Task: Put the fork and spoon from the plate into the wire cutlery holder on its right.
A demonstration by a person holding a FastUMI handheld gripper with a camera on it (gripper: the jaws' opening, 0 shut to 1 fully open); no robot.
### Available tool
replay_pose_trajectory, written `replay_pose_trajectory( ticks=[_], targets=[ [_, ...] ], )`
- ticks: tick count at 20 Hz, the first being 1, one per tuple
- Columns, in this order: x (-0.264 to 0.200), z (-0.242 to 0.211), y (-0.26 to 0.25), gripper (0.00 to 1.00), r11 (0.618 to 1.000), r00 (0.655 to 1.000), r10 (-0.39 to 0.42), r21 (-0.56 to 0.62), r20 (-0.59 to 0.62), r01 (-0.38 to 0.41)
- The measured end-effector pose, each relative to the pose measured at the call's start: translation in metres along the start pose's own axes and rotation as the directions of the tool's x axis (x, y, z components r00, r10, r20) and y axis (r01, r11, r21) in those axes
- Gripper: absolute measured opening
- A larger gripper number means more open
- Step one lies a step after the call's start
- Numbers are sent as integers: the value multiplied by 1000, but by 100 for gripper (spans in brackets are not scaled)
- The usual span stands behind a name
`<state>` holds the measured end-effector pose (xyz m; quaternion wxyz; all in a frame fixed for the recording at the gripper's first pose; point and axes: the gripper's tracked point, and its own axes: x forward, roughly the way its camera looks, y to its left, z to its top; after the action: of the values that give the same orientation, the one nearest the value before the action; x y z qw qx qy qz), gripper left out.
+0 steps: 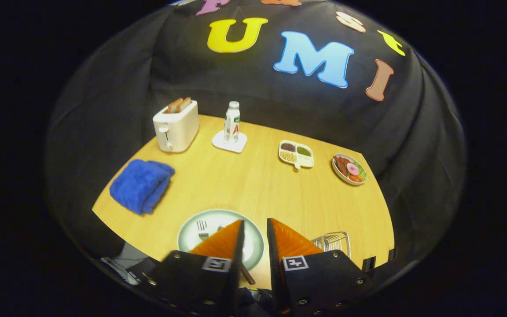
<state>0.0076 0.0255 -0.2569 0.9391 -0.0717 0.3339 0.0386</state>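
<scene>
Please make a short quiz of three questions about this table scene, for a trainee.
1. True or false: the blue towel lies beside the toaster.
2. The bottle stands on: A the plate, B a white coaster, C the toaster?
3. What stands right of the plate?

Key
1. True.
2. B.
3. The wire cutlery holder; the fork lies on the plate, the tool open above it.

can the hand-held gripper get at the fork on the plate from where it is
Probably yes: the hand-held gripper hovers open over the plate, the fork lying uncovered just beside its fingers.
</scene>
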Motion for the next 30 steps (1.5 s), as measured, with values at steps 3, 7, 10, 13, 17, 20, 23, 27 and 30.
replay_pose_trajectory(
  ticks=[3, 7, 10, 13, 17, 20, 23, 27, 30],
  targets=[
    [19, -30, -12, 86, 997, 994, -73, -40, -87, 70],
    [40, -52, 9, 81, 997, 990, 18, -67, -143, -27],
    [54, -68, 20, 81, 992, 978, 56, -96, -200, -76],
    [68, -86, 25, 81, 989, 965, 57, -117, -257, -90],
    [78, -105, 32, 81, 988, 948, 93, -93, -303, -127],
    [87, -113, 39, 81, 982, 938, 119, -100, -326, -160],
    [95, -119, 37, 64, 975, 938, 93, -162, -332, -154],
    [103, -131, 36, 45, 964, 925, 70, -212, -374, -159],
    [108, -141, 39, 45, 960, 912, 83, -212, -402, -181]
  ],
)
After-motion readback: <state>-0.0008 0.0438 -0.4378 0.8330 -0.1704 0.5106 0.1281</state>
